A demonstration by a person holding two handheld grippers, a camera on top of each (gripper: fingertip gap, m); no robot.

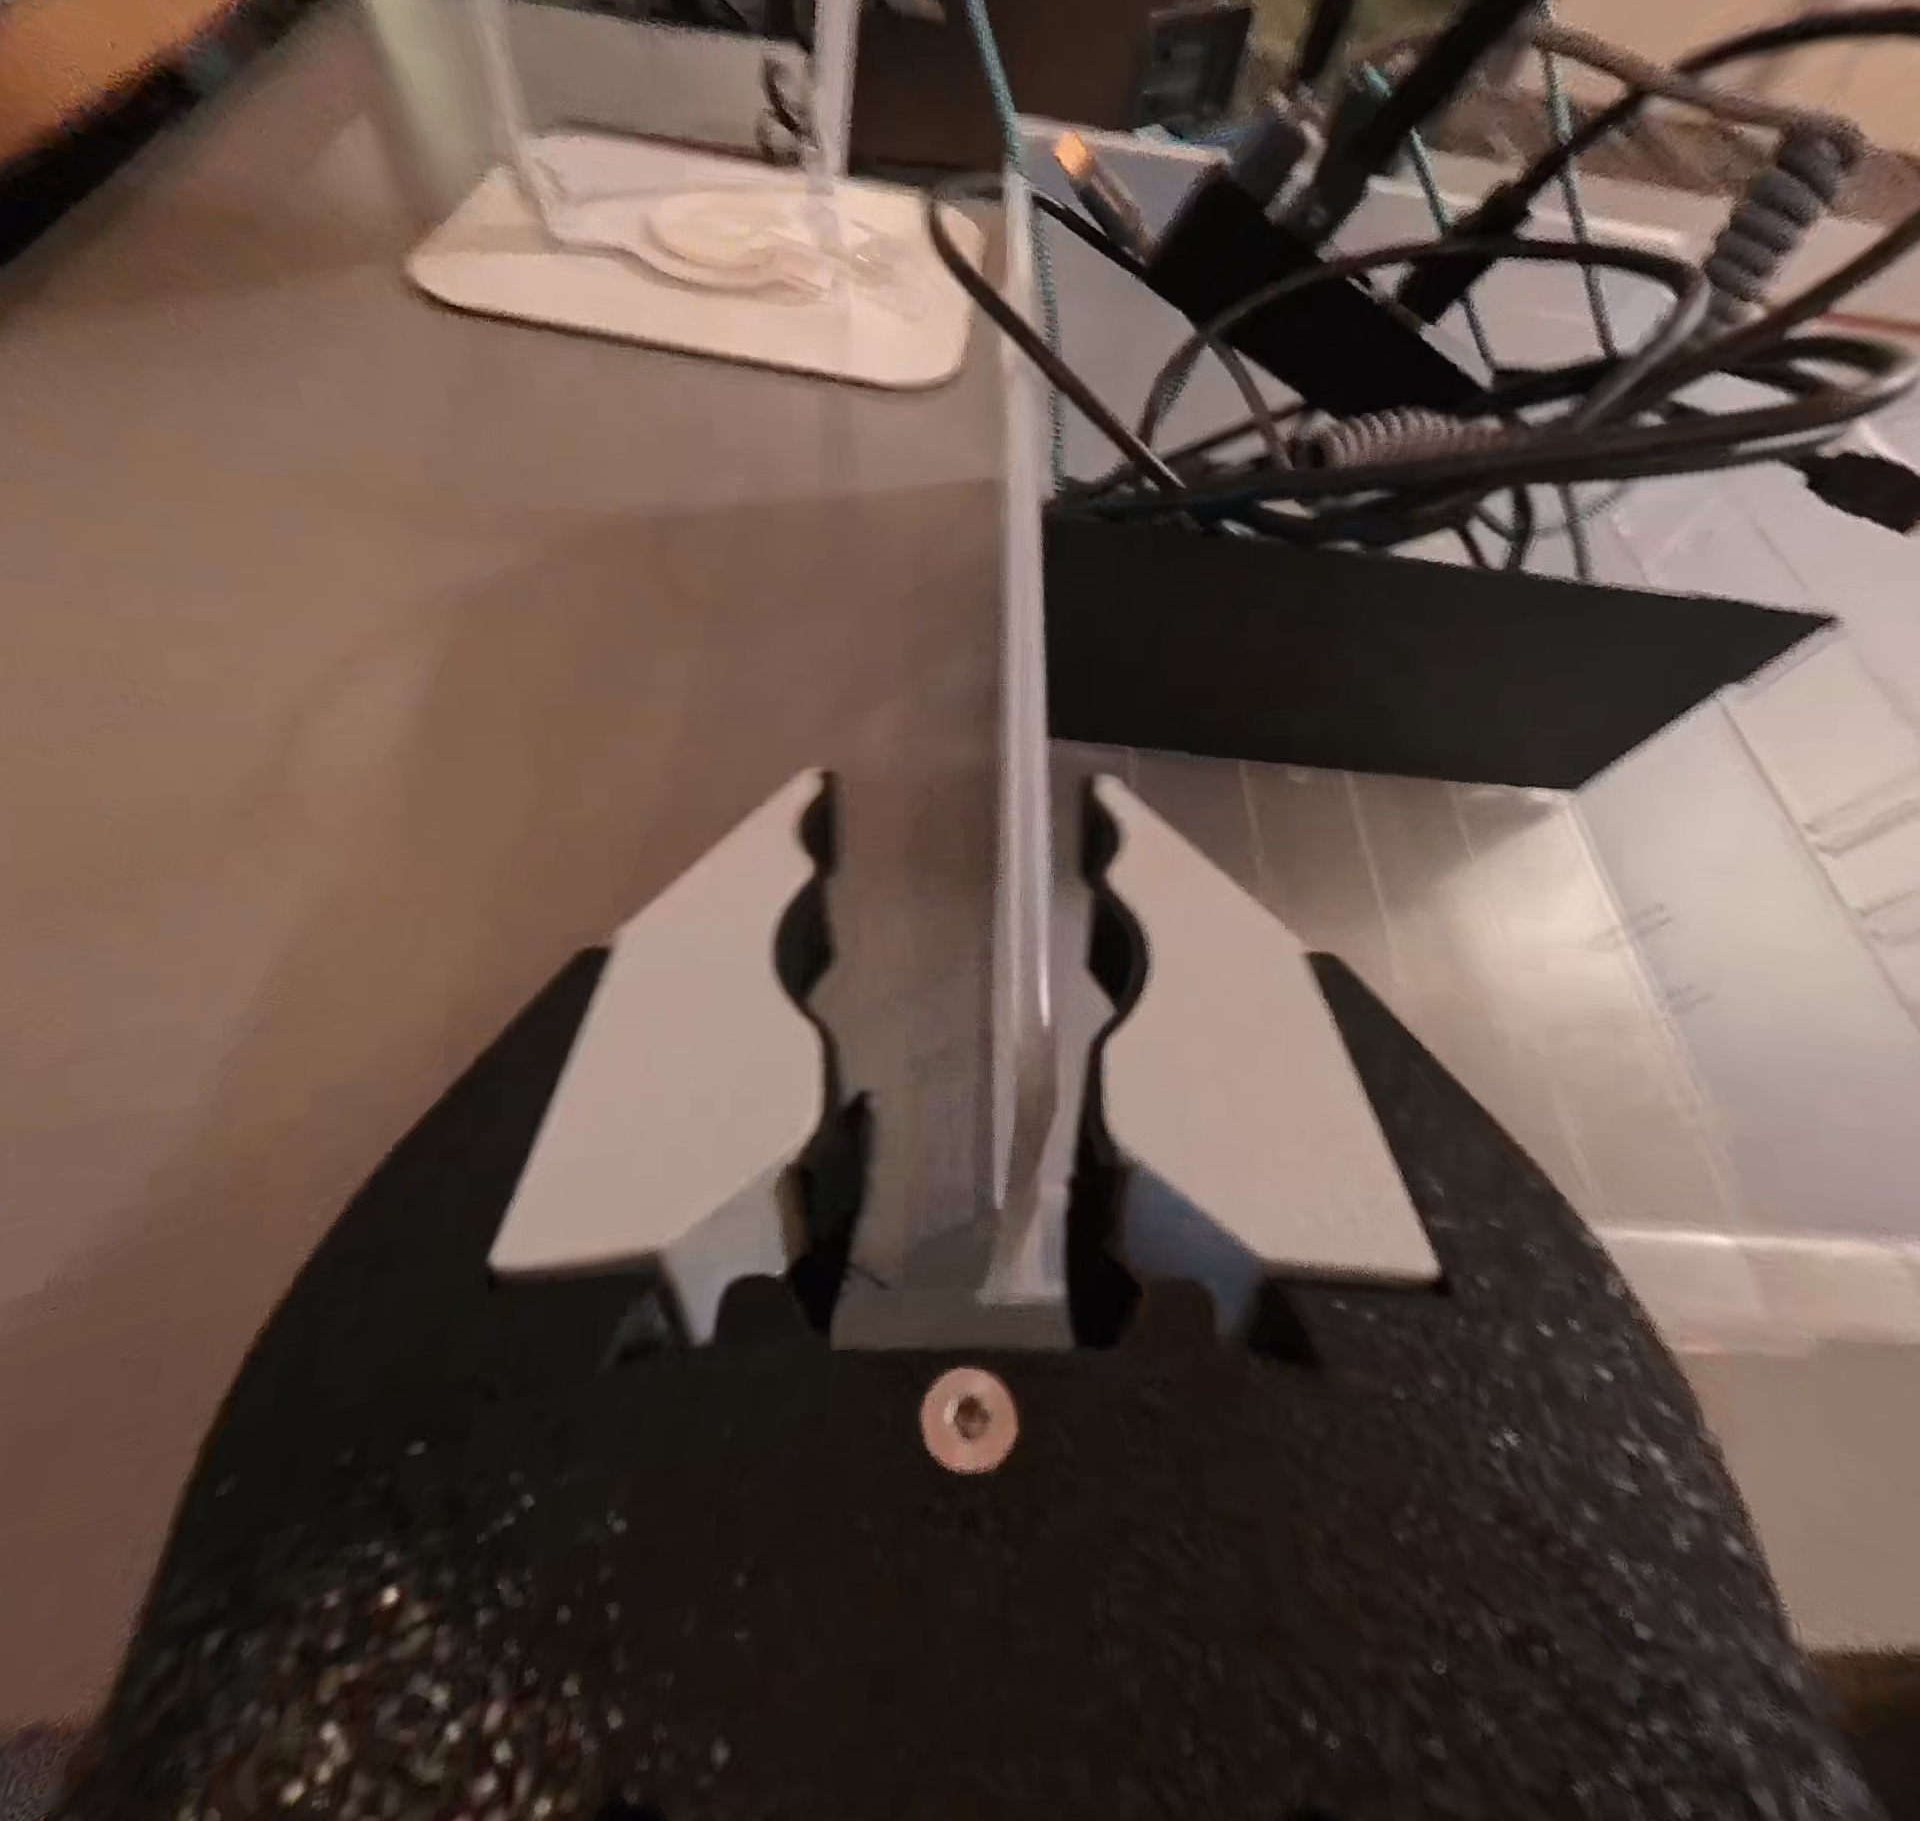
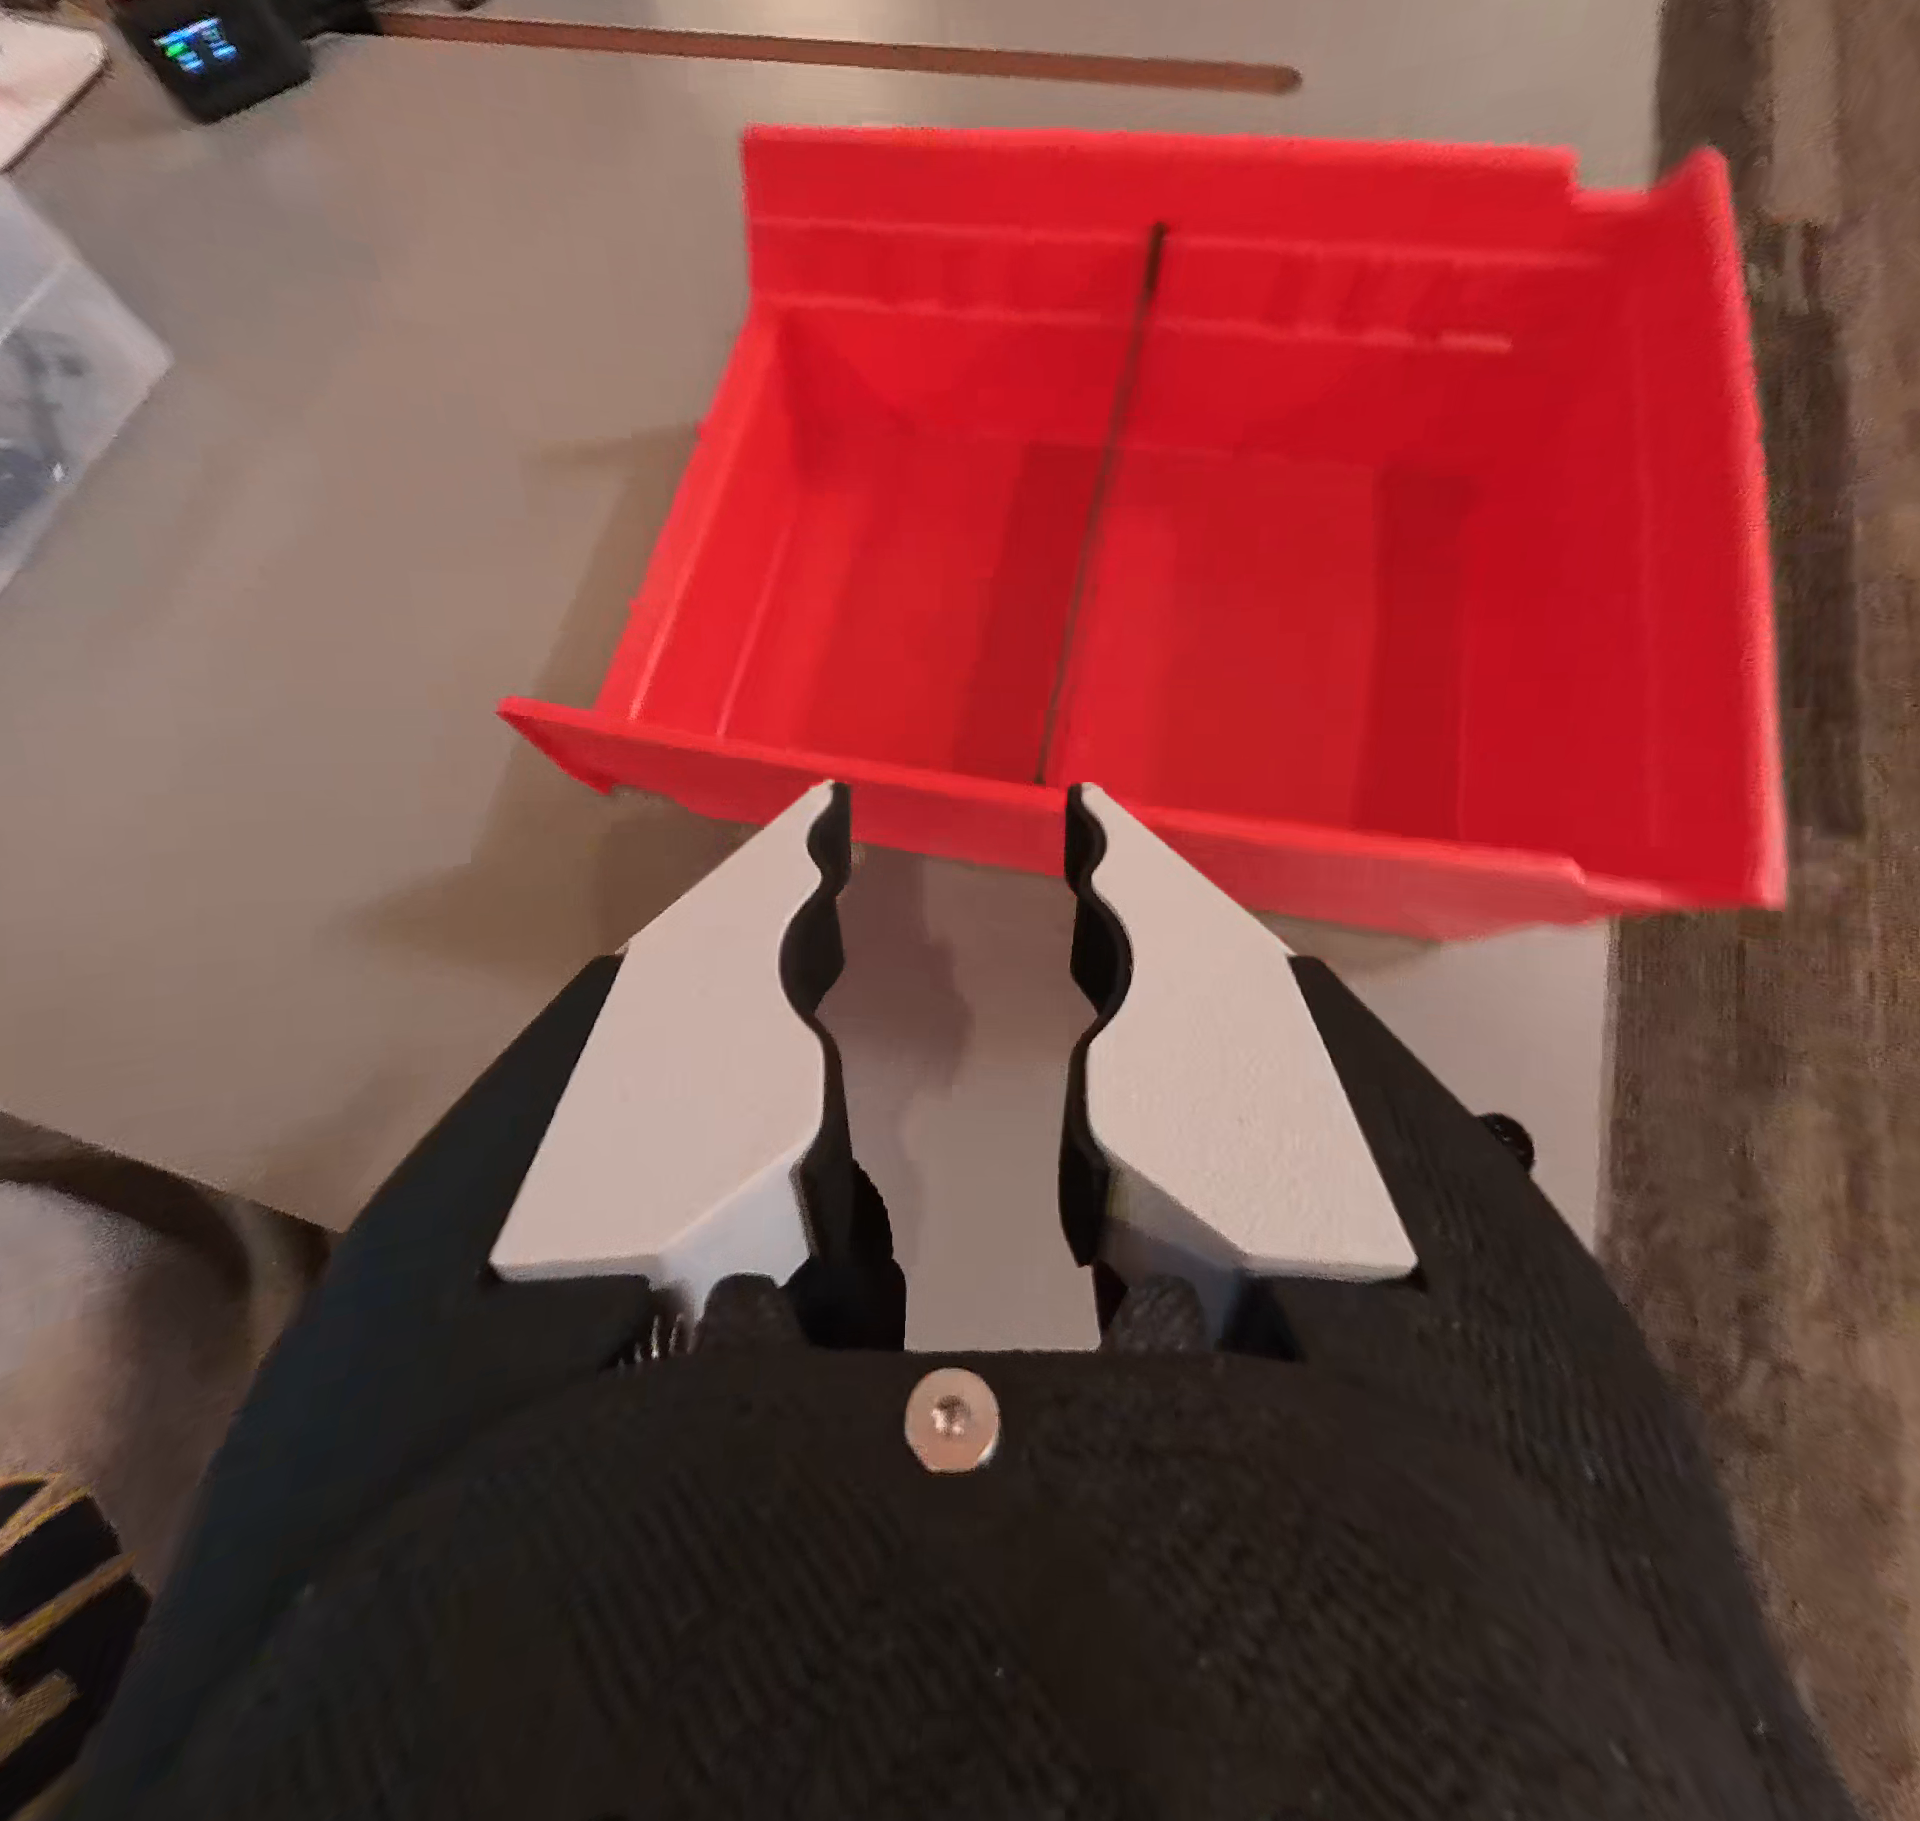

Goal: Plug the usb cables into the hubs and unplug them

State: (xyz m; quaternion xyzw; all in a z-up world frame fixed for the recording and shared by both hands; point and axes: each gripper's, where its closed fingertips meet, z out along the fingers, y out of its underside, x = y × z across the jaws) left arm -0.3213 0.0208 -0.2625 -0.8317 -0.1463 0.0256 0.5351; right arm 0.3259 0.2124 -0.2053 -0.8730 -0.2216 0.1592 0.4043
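Note:
In the left wrist view, a pale grey bin (image 1: 1455,940) holds a tangle of black and braided USB cables (image 1: 1558,389). One plug with an orange tip (image 1: 1081,166) sticks up beside a black block (image 1: 1257,254) that may be a hub. A black slanted panel (image 1: 1403,670) stands in the bin. My left gripper (image 1: 956,784) is open and empty, and its jaws straddle the bin's left wall (image 1: 1023,628), which runs close to the right finger. My right gripper (image 2: 951,795) is open and empty, just in front of an empty red bin (image 2: 1662,524) with a thin black divider (image 2: 1101,504).
A white stand base (image 1: 707,265) sits on the grey table left of the grey bin. In the right wrist view, a small black device with a lit screen (image 2: 208,46) and a brown rod (image 2: 831,57) lie at the back. A clear box (image 2: 52,400) is at left. The table edge and carpet (image 2: 1787,1252) are at right. The black block (image 1: 1257,254) is closer to my left gripper, around 20 cm from its tips; the right tips are 60 cm off.

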